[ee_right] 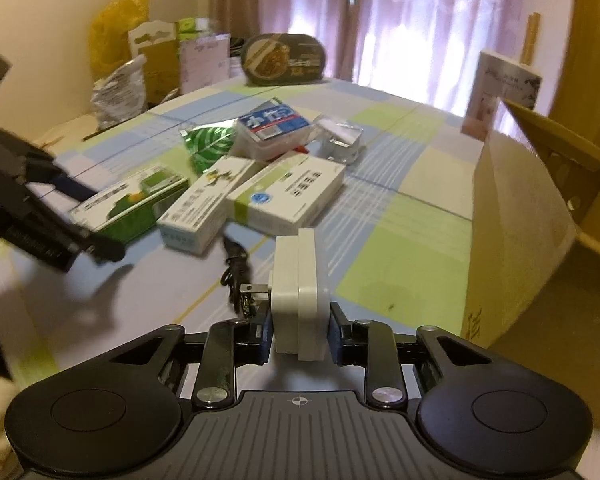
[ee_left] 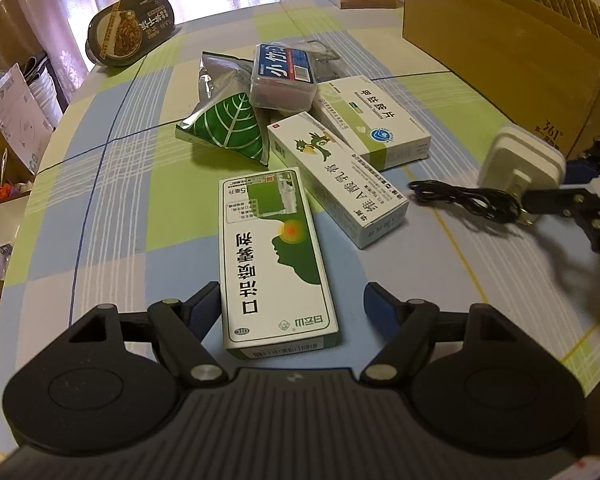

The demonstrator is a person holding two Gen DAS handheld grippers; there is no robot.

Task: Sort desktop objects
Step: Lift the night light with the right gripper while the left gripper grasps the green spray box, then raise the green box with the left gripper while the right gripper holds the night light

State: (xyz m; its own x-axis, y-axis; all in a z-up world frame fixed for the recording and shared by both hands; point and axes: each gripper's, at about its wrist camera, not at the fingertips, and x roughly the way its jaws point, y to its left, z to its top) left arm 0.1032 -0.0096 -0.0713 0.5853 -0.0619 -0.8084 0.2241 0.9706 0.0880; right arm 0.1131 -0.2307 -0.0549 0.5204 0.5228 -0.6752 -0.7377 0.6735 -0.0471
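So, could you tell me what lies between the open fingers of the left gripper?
The near end of the green-and-white spray box lies flat between the left gripper fingers; the jaws stand open either side, not yet closed on it. The left wrist view shows this.

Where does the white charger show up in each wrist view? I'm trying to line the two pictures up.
Left wrist view: white charger at the right edge, held by the right gripper.
Right wrist view: charger at bottom centre, clamped between that gripper's fingers.
Shared landmark: the black cable lying beside it.
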